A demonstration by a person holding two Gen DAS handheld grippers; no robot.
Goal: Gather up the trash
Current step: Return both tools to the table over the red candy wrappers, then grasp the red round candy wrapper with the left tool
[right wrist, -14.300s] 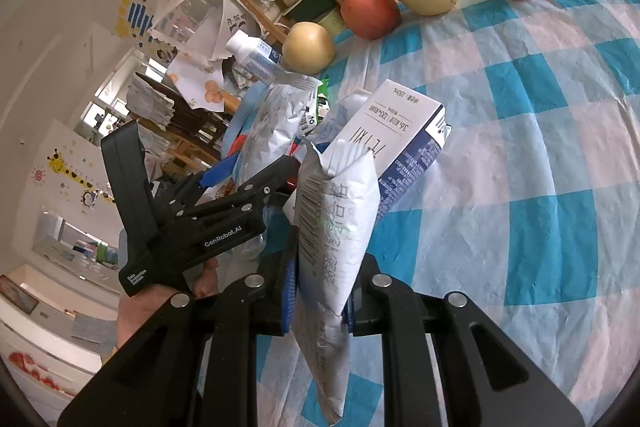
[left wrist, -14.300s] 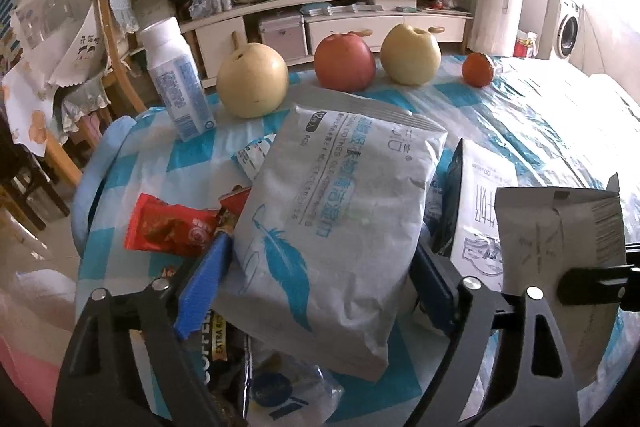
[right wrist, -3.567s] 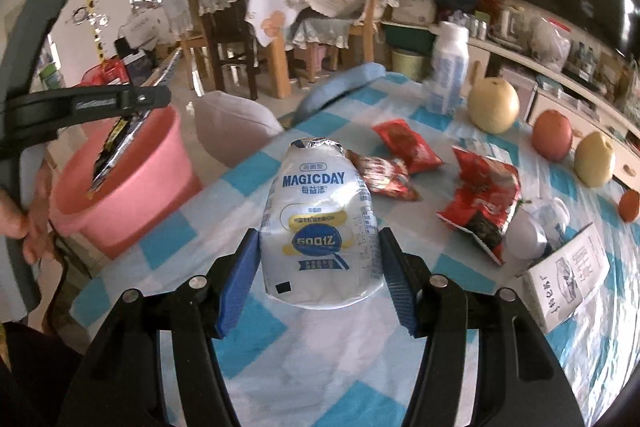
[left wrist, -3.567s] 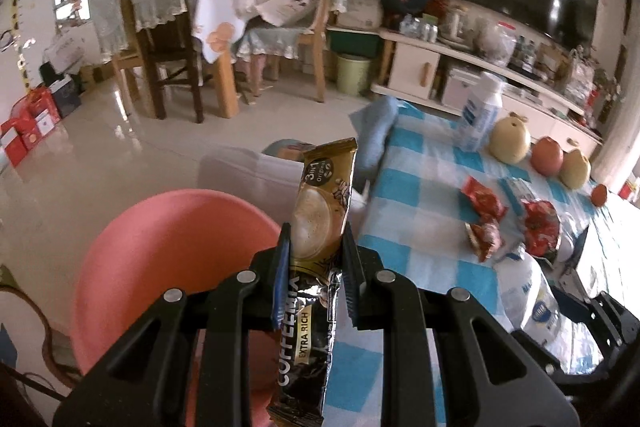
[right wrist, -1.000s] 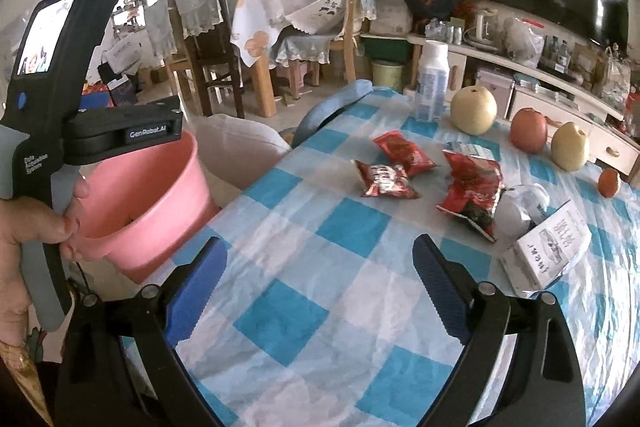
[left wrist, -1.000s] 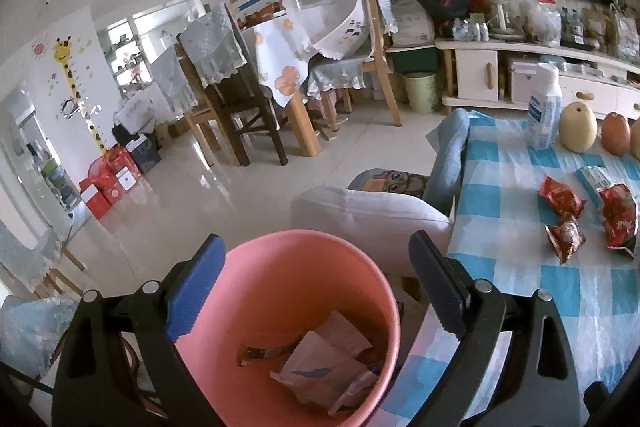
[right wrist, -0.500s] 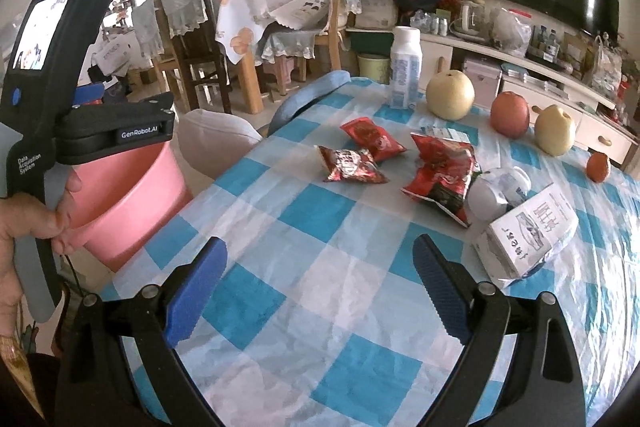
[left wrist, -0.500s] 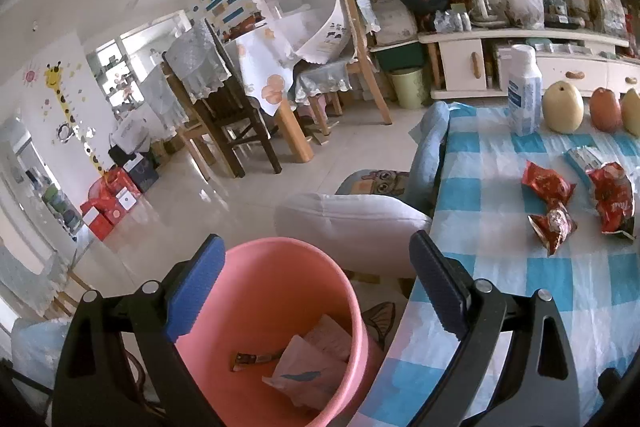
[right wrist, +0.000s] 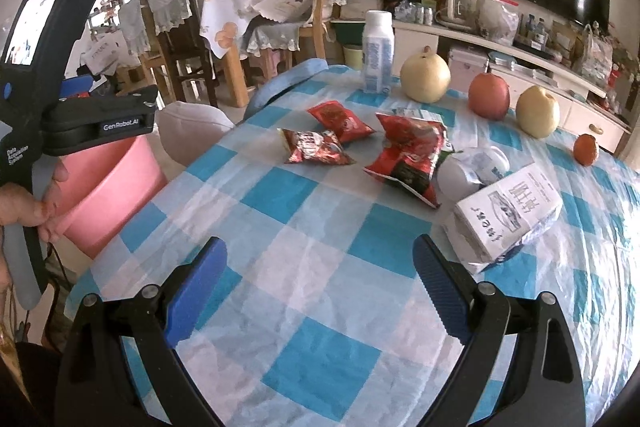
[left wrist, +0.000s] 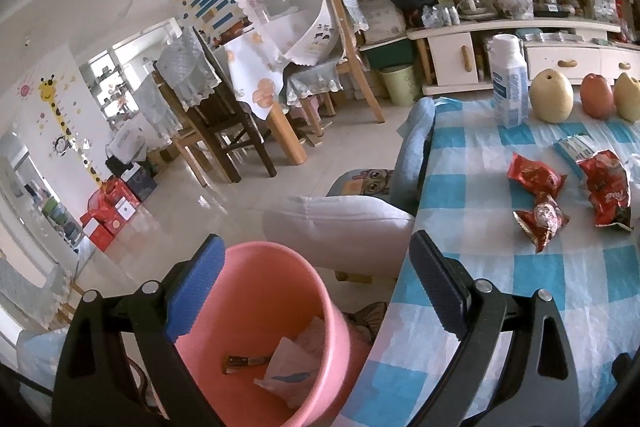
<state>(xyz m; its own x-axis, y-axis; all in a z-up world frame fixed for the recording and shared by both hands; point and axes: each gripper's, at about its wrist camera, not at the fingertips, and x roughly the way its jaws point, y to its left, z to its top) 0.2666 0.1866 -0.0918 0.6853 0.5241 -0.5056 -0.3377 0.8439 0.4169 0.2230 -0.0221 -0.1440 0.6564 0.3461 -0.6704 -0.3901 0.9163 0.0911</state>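
A pink bucket [left wrist: 276, 291] stands on the floor at the table's left edge, with a coffee sachet [left wrist: 244, 363] and pale bags [left wrist: 296, 367] inside; it also shows in the right wrist view [right wrist: 108, 187]. My left gripper [left wrist: 316, 287] is open and empty above the bucket. My right gripper [right wrist: 320, 279] is open and empty over the checked tablecloth [right wrist: 320, 227]. On the table lie red wrappers [right wrist: 316, 147], [right wrist: 340, 121], [right wrist: 408, 155], a white pouch [right wrist: 472, 167] and a white carton [right wrist: 508, 211].
A white bottle [right wrist: 378, 51], two pears [right wrist: 425, 75], an apple [right wrist: 489, 95] and an orange [right wrist: 585, 149] stand along the table's far side. A cushioned stool [left wrist: 340, 227] and a blue chair back [left wrist: 412, 155] are beside the table. Dining chairs stand behind.
Both grippers have turned right towards the table. The bucket has slid lower in the left wrist view, and the wrappers and carton have come closer in the right wrist view.
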